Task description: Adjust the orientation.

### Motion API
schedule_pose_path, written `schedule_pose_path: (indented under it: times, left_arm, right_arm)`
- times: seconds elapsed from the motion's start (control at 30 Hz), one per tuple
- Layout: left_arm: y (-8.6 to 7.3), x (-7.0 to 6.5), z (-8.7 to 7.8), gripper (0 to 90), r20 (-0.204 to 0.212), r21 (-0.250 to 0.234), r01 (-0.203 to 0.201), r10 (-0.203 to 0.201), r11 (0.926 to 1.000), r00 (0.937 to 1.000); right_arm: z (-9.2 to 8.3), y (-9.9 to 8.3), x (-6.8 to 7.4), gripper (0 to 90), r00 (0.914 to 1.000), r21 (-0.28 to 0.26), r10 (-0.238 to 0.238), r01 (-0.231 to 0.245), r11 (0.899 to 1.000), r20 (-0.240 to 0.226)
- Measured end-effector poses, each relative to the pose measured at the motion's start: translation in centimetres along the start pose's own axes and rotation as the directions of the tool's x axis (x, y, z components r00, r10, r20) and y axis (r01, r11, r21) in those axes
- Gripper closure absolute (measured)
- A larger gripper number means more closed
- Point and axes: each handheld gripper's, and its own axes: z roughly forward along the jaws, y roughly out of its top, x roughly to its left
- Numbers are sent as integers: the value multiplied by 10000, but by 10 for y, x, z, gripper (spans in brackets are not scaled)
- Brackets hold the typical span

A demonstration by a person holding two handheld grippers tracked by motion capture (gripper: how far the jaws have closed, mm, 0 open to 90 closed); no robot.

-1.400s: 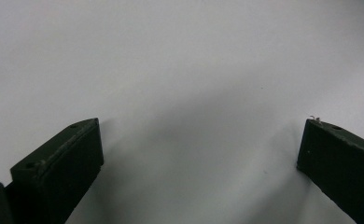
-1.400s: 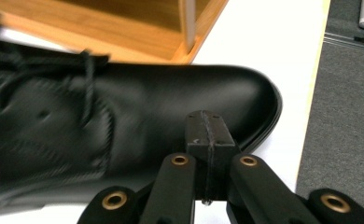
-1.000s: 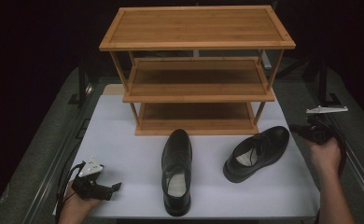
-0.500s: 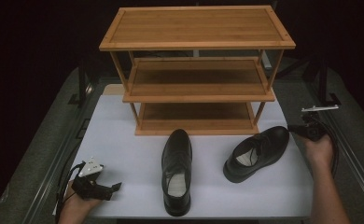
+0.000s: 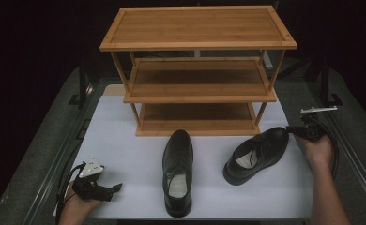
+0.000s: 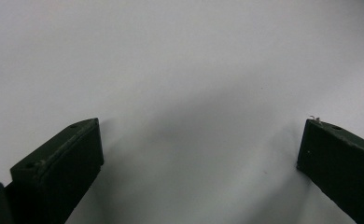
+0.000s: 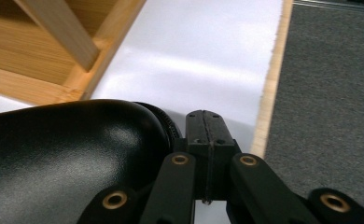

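Observation:
Two black leather shoes lie on the white tabletop (image 5: 120,140) in front of a three-shelf wooden rack (image 5: 197,91). One shoe (image 5: 177,166) points straight at the rack. The other shoe (image 5: 256,153) lies at an angle, toe to the upper right. My right gripper (image 5: 291,129) is shut with nothing between its jaws. Its tip sits right beside that toe; in the right gripper view the gripper (image 7: 207,133) is against the glossy toe (image 7: 68,158). My left gripper (image 5: 115,187) rests near the front left corner, open over bare white surface (image 6: 201,144).
The rack's shelves hold nothing that I can see. Its corner post and bottom shelf (image 7: 54,51) stand just beyond the angled shoe's toe. The tabletop's right edge (image 7: 271,79) runs close to my right gripper, with grey mat (image 7: 329,84) past it.
My right hand has moved left and slightly down, bringing the shut gripper up to the toe of the angled shoe. The left hand and both shoes have stayed put.

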Motion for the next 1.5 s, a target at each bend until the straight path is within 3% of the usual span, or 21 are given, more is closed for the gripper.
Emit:
schedule_pose_path:
  times: [0.73, 1.13, 1.5]
  left_arm:
    - [0, 0, 0, 0, 8, -16, 11, -11, 10000, 10000]
    - [0, 0, 0, 0, -9, -25, -1, 1, 10000, 10000]
    - [0, 0, 0, 0, 5, 0, -9, 9, 10000, 10000]
  right_arm:
    - [4, -7, 51, 899, 9910, 76, -944, 955, 9954, -944]
    - [8, -8, 87, 899, 9729, 189, -1820, 1865, 9823, -1424]
    - [8, -11, 108, 899, 9575, 247, -2382, 2453, 9691, -1628]
